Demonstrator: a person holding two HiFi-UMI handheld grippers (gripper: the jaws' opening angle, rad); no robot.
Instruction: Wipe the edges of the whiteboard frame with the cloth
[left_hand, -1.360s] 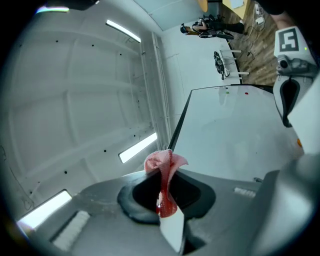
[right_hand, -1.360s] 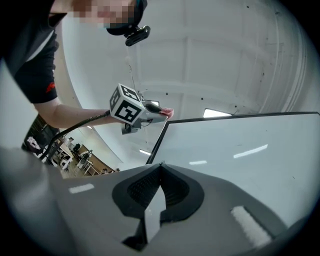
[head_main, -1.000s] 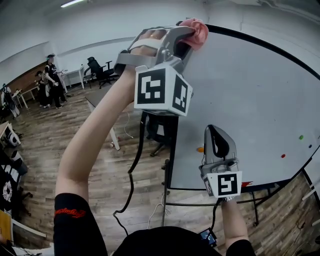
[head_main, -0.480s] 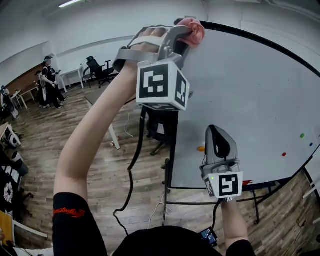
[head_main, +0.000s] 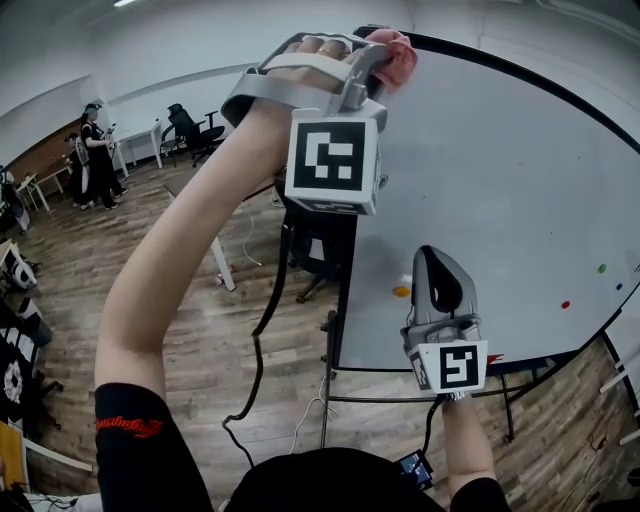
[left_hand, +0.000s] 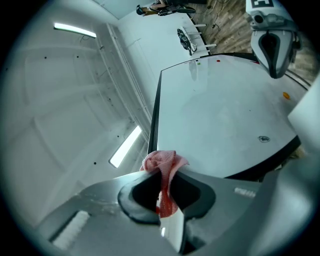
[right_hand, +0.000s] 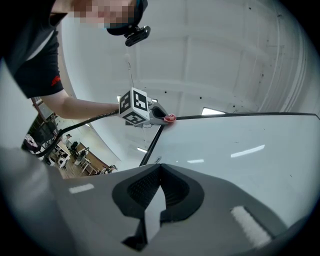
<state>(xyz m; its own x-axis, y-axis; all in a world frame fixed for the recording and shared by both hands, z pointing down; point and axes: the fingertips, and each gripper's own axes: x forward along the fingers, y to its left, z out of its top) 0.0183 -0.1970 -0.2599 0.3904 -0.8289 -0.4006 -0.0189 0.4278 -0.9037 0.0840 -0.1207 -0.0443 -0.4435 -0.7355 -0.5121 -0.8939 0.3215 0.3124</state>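
A whiteboard (head_main: 500, 190) with a black frame (head_main: 346, 300) stands upright in front of me. My left gripper (head_main: 385, 55) is raised to its top left corner, shut on a pink cloth (head_main: 393, 52) that presses against the frame there. In the left gripper view the pink cloth (left_hand: 162, 170) is pinched between the jaws at the black frame (left_hand: 154, 120). My right gripper (head_main: 432, 265) hangs lower in front of the board's lower part, jaws closed on nothing. In the right gripper view the left gripper (right_hand: 167, 118) and the cloth (right_hand: 171, 118) show at the frame's corner.
Small coloured magnets (head_main: 401, 292) dot the board. A black cable (head_main: 265, 330) hangs beside the board's stand (head_main: 328, 400). An office chair (head_main: 195, 135), desks and people (head_main: 95, 150) stand far left on the wooden floor.
My left gripper with the cloth has shifted slightly up and to the right along the top corner of the frame. The right gripper has stayed nearly still.
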